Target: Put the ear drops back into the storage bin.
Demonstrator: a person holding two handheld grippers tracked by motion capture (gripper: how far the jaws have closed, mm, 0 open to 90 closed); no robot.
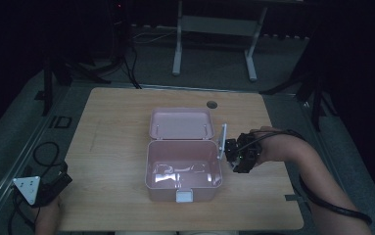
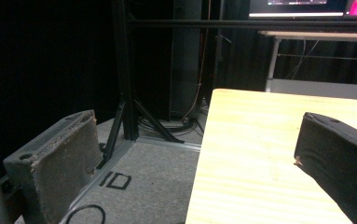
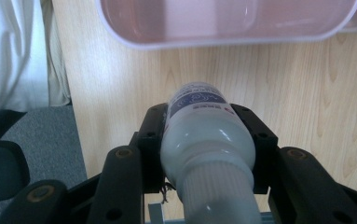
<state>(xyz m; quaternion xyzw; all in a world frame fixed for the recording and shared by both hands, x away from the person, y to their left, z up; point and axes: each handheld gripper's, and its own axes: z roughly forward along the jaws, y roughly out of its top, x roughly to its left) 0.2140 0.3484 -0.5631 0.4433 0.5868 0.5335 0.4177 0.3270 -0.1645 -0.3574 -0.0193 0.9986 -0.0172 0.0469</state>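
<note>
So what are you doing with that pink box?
A person's right gripper is shut on a white bottle just beside the open pink box on the wooden table. The bottle isn't in the box yet. The left gripper waits open and empty at the table's near left corner.

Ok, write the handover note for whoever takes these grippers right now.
Right gripper: shut on a white bottle, held just right of the pink box, above the table.
Left gripper: open and holding nothing, at the table's near left corner.
Pink box: mid-table, lid swung open, inside looks bare apart from glare.
Done: the bottle is gripped and brought next to the box.
Left: probably lower the bottle into the box, release, then close the lid.
</note>
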